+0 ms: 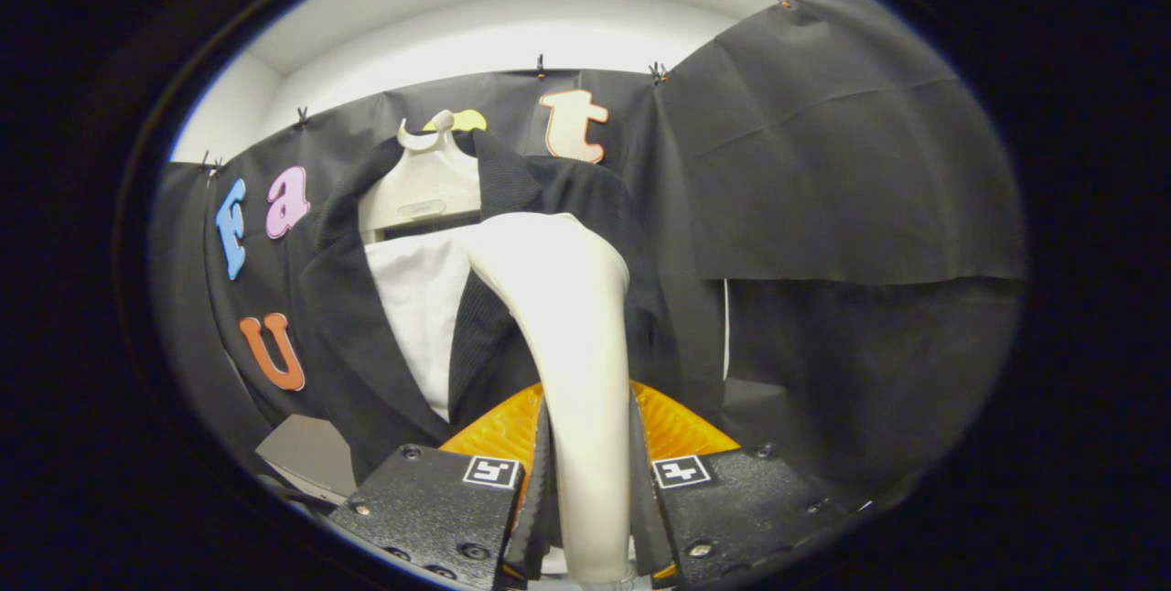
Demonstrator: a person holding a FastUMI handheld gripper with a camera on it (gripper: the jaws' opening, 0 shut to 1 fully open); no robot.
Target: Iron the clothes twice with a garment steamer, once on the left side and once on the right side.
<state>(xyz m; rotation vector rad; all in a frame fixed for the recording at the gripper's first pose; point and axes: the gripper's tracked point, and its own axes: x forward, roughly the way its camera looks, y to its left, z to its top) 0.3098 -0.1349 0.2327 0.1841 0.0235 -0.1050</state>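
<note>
Booth wall (851,161): matte black cloth, creased, pinned along the top w/ small clips; pale plain wall above it.

Jacket (357,344): dark, fine ribbed weave, hangs open-fronted vs the cloth wall beyond the fingers. Lapels fall in long diagonal folds. White smooth shirt panel (416,307) shows btwn the lapels.

Hanger (425,179): cream plastic, broad rounded shoulders, small hook on top, sits in the jacket's collar.

Garment steamer (567,335): cream, glossy, smooth. Slim handle rises from btwn the fingers, widens & curves into a rounded head that leans toward the shirt front, overlapping the jacket's lapel. Can't tell if the head touches the fabric.

Gripper (590,499): both fingers clamped on the steamer handle, ribbed pads pressed to either side. Finger blocks rough-textured w/ screws & small square markers. Orange ridged plastic shows behind the handle.
</note>
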